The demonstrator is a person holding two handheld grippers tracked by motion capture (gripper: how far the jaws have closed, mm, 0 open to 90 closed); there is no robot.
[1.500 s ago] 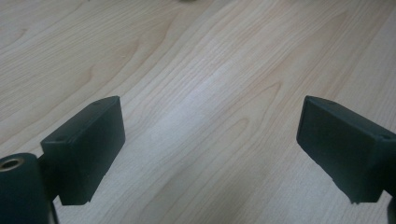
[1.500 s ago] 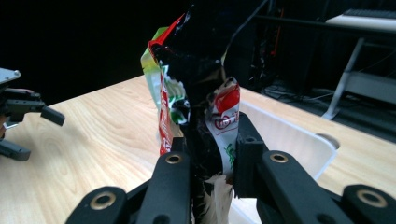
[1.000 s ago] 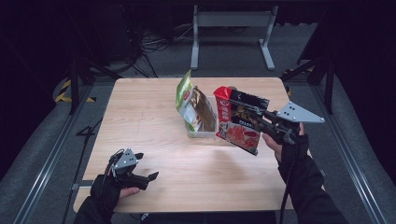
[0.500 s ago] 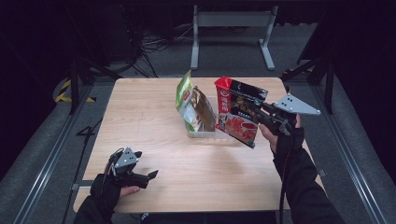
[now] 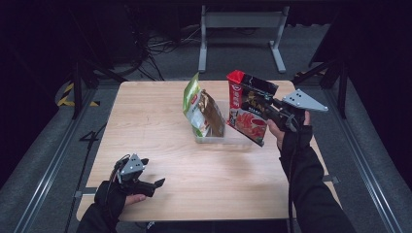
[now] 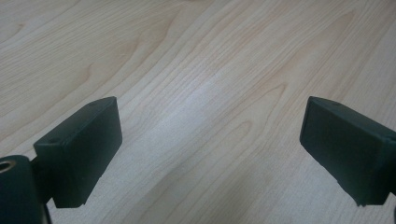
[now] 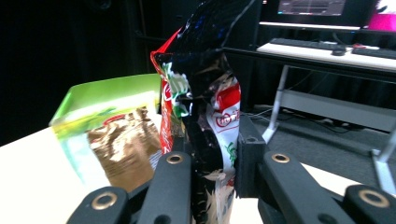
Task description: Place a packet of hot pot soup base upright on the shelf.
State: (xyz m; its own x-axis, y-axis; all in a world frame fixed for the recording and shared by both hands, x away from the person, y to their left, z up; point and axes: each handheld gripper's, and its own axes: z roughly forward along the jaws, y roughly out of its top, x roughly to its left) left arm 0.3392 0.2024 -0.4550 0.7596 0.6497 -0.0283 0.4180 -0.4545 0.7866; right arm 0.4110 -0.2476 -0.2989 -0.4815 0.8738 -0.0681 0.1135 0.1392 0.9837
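Observation:
A red and black snack bag [image 5: 248, 108] hangs tilted above the right end of a clear plastic bin [image 5: 228, 137], with my right gripper [image 5: 270, 108] shut on its edge. From the right gripper view the bag [image 7: 205, 93] is pinched between the two black jaws. A green and brown bag [image 5: 200, 108] stands upright in the bin's left part, also seen as the green bag [image 7: 112, 130] to the left of the held one. My left gripper [image 5: 154, 184] rests low near the table's front left, open, with bare wood between its fingers [image 6: 79, 149].
The wooden table [image 5: 160, 111] has dark floor on all sides. A metal frame [image 5: 243, 34] and cables lie on the floor beyond the far edge. Black rails run along both sides of the table.
My right gripper has carried the red and black bag up and toward the far side, over the bin's right end. The left gripper has stayed put.

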